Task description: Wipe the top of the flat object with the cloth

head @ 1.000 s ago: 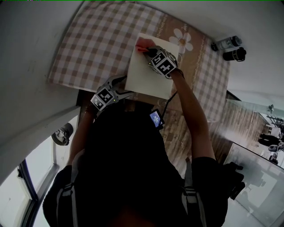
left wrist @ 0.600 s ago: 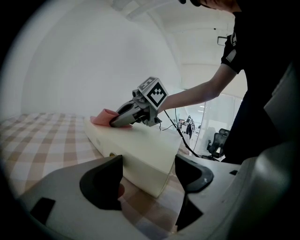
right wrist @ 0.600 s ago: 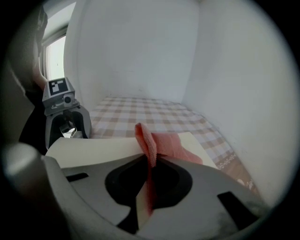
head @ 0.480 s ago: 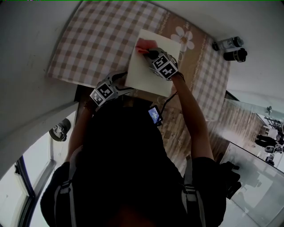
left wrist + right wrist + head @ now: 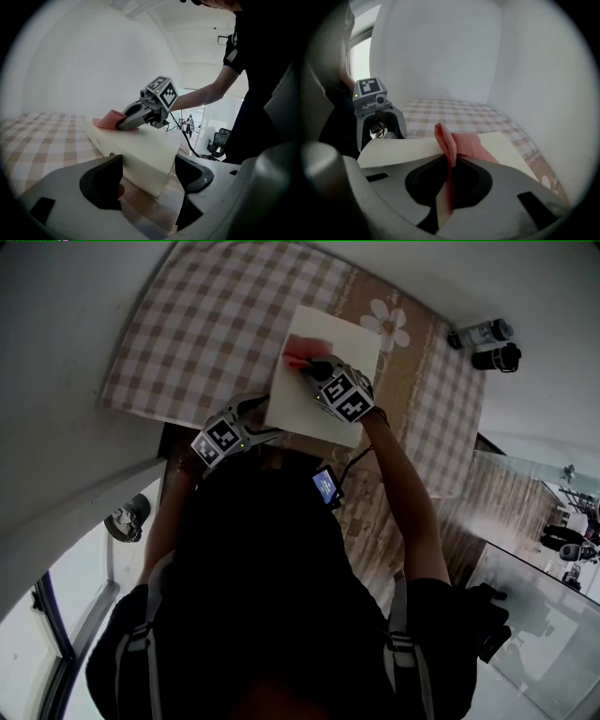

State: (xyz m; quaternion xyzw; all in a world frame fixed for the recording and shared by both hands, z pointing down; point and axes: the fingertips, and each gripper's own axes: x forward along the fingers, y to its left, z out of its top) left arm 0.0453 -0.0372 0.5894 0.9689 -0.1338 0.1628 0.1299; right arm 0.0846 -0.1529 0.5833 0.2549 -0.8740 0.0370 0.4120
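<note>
Cloth [image 5: 464,143], pinched in the right gripper's [image 5: 449,176] fingers, rests on the cream flat object [image 5: 314,399] at upper centre. The left gripper's [image 5: 147,168] fingers are spread by its lower-left corner.

Pink cloth [image 5: 464,140] is soft woven fabric with a fine rough weave, matt. The flat object [image 5: 292,399] is cream, smooth and matt, plastic-looking. The tablecloth [image 5: 206,324] is matt checked fabric; left gripper [image 5: 147,174] and right gripper [image 5: 448,164] have grey matt plastic shells with darker matt jaw liners.
</note>
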